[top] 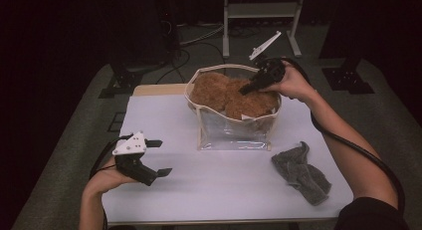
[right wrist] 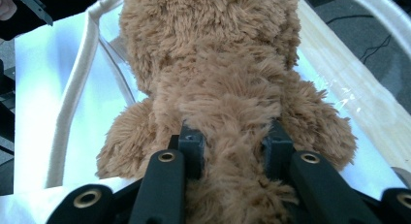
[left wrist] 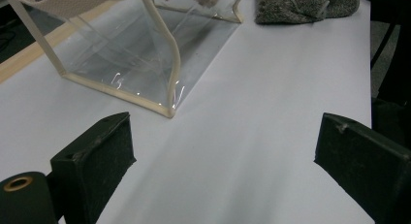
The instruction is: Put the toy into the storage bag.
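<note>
A brown plush toy (top: 231, 94) sits in the top of a clear plastic bag with cream piping (top: 234, 133) at the middle of the white table. My right gripper (top: 247, 87) reaches down into the bag's mouth from the right, and it is shut on the toy's fur (right wrist: 228, 132), which bulges between its two jaws. The bag's cream rim (right wrist: 72, 93) curves round the toy. At the table's near left my left gripper (top: 158, 158) hovers open, holding nothing, and points toward the bag's lower corner (left wrist: 169, 110).
A grey cloth (top: 301, 171) lies crumpled at the near right of the table (top: 214, 185), also visible as grey cloth (left wrist: 305, 6) beyond the bag. A white metal stand (top: 261, 21) and cables are on the floor behind the table.
</note>
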